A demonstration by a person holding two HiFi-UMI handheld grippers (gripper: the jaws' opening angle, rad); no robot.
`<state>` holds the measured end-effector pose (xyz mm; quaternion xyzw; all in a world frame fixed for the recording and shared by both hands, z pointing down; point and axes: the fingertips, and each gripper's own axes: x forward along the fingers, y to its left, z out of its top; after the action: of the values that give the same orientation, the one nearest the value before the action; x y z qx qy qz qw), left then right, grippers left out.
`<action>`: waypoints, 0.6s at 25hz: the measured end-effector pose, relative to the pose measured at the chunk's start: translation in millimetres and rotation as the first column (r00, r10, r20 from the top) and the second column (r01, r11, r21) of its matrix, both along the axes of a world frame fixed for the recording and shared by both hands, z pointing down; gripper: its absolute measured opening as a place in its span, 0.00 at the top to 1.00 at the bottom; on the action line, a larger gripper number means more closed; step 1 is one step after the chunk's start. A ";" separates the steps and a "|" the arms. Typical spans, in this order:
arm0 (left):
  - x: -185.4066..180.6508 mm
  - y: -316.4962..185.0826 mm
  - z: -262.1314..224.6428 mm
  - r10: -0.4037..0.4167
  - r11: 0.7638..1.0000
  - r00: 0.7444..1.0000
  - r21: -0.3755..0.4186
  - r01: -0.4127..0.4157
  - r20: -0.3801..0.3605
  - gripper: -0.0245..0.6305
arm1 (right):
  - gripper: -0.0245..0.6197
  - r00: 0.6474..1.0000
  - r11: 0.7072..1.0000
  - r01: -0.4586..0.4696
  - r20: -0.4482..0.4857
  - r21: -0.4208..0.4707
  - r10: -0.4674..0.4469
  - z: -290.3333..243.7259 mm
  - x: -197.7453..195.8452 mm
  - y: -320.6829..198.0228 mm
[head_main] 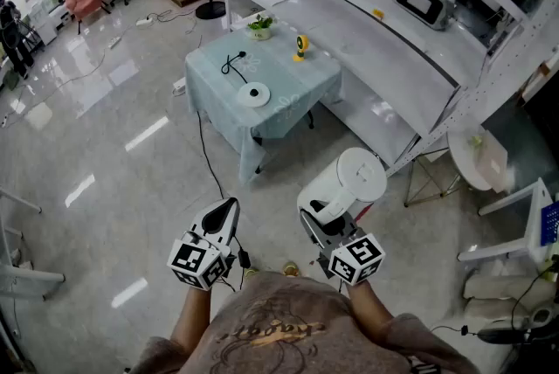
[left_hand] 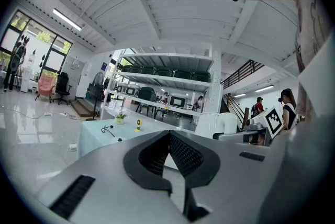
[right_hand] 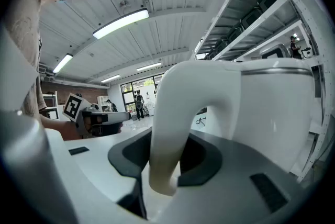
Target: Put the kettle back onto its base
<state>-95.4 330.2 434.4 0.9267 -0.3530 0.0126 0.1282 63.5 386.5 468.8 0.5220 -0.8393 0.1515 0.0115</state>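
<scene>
The white kettle (head_main: pixel 353 181) hangs in the air above the floor, carried by its handle (right_hand: pixel 175 129) in my right gripper (head_main: pixel 321 222), whose jaws are shut on that handle. Its body (right_hand: pixel 277 108) fills the right of the right gripper view. The round white base (head_main: pixel 254 94) with its black cord lies on the small table (head_main: pixel 301 84) with the pale blue cloth, well ahead of me; in the left gripper view that table (left_hand: pixel 91 136) shows small at the left. My left gripper (head_main: pixel 224 222) is held beside the right one, its jaws shut with nothing between them (left_hand: pixel 168 139).
A small potted plant (head_main: pixel 260 27) and a yellow object (head_main: pixel 300 46) stand on the far side of the table. A long white counter (head_main: pixel 384 58) with appliances runs behind it. A round side table (head_main: pixel 476 155) and a white chair (head_main: pixel 524 228) stand to the right. Shiny floor lies between me and the table.
</scene>
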 end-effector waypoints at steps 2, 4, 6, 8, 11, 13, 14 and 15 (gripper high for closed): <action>1.7 -1.0 0.0 0.002 1.000 1.000 0.002 -0.002 0.002 0.93 | 0.77 1.000 1.000 -0.001 0.011 -0.004 0.001 -0.2 1.1 -1.4; 2.0 -1.9 0.2 0.005 1.000 1.000 -0.001 -0.004 0.003 0.93 | 0.76 0.999 1.000 -0.005 0.031 -0.005 0.005 -1.6 0.9 -2.3; 0.2 -3.0 0.1 0.011 1.000 1.000 -0.003 -0.011 0.005 0.93 | 0.76 0.999 1.000 -0.009 0.052 0.001 0.009 -3.5 -2.0 -3.5; -3.2 -3.6 0.9 0.021 1.000 1.000 -0.003 -0.021 0.008 0.93 | 0.76 0.998 1.000 -0.010 0.062 0.005 0.010 -4.3 -7.1 -5.3; -11.3 -5.7 1.7 0.031 1.000 0.999 0.000 -0.031 0.010 0.93 | 0.76 0.998 1.000 -0.010 0.055 0.008 0.009 -3.3 -18.3 -9.2; -16.6 -8.1 2.7 0.039 0.999 0.999 0.001 -0.039 0.009 0.93 | 0.76 0.999 1.000 -0.014 0.052 0.008 0.013 -2.3 -25.2 -12.1; -18.8 -8.7 4.1 0.046 0.999 0.999 0.002 -0.046 0.007 0.93 | 0.76 0.998 1.000 -0.017 0.053 0.008 0.017 -2.0 -27.9 -13.1; -20.7 -9.7 3.9 0.052 0.999 0.999 0.003 -0.052 0.006 0.93 | 0.76 0.998 1.000 -0.020 0.054 0.009 0.020 -1.6 -30.4 -13.9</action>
<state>-116.1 320.5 438.3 0.9358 -0.3291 0.0181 0.1254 33.2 372.5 467.2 0.5262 -0.8347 0.1615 -0.0150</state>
